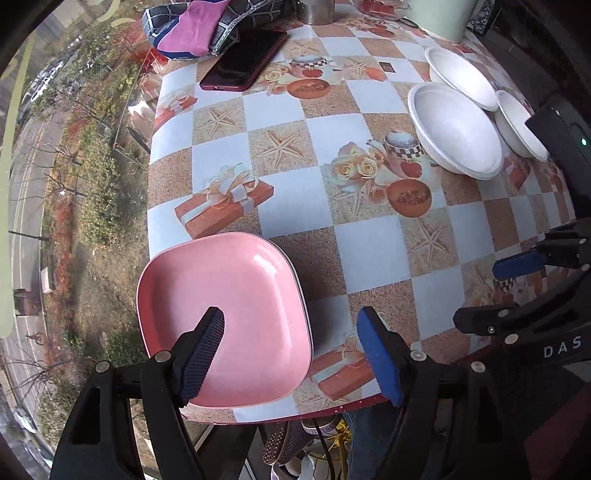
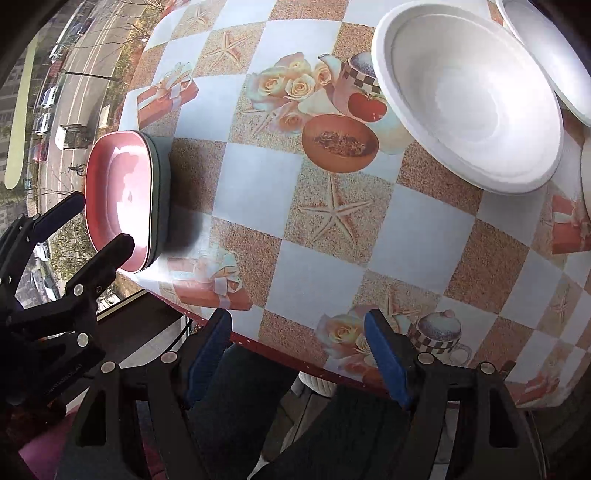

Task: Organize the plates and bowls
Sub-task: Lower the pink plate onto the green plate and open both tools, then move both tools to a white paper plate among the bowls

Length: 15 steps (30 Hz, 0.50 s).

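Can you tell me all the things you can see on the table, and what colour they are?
plates: a stack, pink on top, near left table edge
bowls: three, white, far right, overlapping
phone: one, dark red, far side
cloth: one, purple with black-and-white check, beside phone
metal cup: one, silver, far edge
tablecloth: one, blue and tan checks with starfish and gifts
left gripper: black with blue pads, open over the plates
right gripper: black with blue pads, open, at near table edge

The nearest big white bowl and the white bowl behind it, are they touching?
Touching. In the left wrist view, the rear white bowl has its rim overlapping the near white bowl with no tablecloth visible between them; it appears to rest on the near rim.
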Motion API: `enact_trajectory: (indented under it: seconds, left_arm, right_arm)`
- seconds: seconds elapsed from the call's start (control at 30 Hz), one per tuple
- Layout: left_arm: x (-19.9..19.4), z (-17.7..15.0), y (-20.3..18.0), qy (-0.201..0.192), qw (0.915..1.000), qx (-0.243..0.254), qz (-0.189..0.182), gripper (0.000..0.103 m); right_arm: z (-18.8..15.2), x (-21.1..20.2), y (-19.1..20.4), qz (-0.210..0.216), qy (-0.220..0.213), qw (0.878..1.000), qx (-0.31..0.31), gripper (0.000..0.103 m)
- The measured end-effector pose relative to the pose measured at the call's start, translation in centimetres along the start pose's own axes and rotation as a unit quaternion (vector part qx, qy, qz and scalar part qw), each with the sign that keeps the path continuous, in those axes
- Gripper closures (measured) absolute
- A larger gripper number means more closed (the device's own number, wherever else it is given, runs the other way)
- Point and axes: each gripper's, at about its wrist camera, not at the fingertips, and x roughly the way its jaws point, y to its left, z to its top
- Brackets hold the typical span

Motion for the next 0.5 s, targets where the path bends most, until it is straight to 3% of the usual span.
enact_trajectory:
  seconds: [0.13,0.5]
  left_arm:
    - [0.2,1.4,-2.4,0.002,0.999,0.046,-0.004,0.025]
    - [0.3,5.7,-5.7,0.001,0.9968,0.08,-0.003,0.025]
  right_arm:
    - [-1.2,-1.0,-2.5,0.013,-0.022,0.998,0.05,0.028]
    - [-3.2,-2.8,-9.2,0.023,-0.058,0.988,0.141,0.028]
